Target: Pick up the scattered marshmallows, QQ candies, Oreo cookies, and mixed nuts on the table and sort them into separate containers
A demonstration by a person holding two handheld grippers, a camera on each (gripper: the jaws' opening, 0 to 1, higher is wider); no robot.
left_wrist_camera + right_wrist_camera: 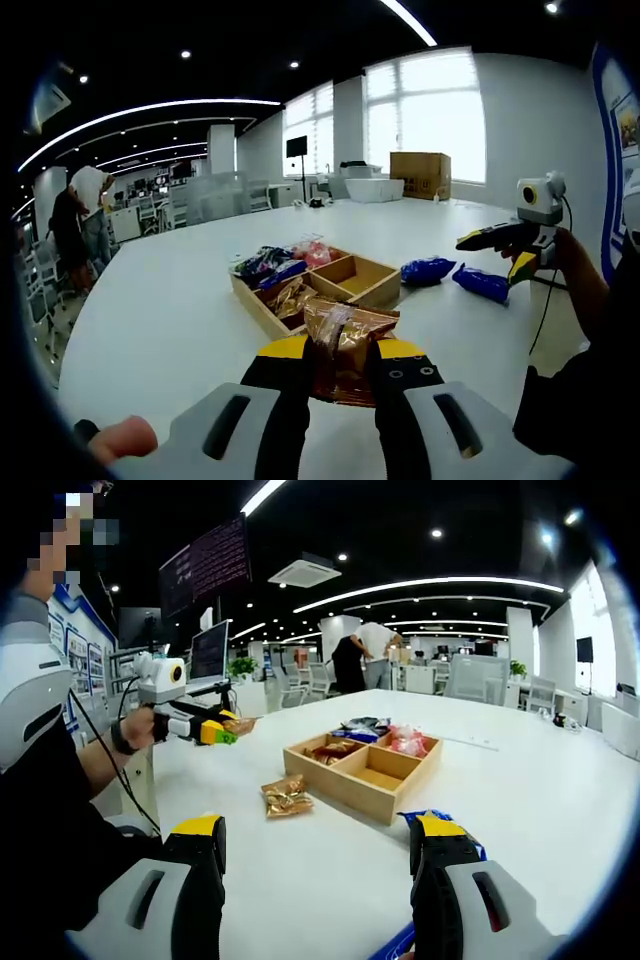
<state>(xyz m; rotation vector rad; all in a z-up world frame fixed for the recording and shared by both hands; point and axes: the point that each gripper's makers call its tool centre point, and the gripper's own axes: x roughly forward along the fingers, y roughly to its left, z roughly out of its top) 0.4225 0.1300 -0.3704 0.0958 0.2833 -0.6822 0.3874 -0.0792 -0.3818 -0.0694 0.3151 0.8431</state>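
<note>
While left gripper (340, 365) fingers pinch a brown packet (345, 345), right gripper (318, 855) fingers spread, wooden tray (365, 765) beyond.

The crinkled brown foil packet (345, 352) has its lower part hidden between the left gripper's jaws. A shiny blue foil packet (440, 820) lies mostly hidden behind the right gripper's jaw. Packet printing is too small to read.

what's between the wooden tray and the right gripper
Two blue packets lie on the table between the tray and the right gripper, as the left gripper view shows.
</note>
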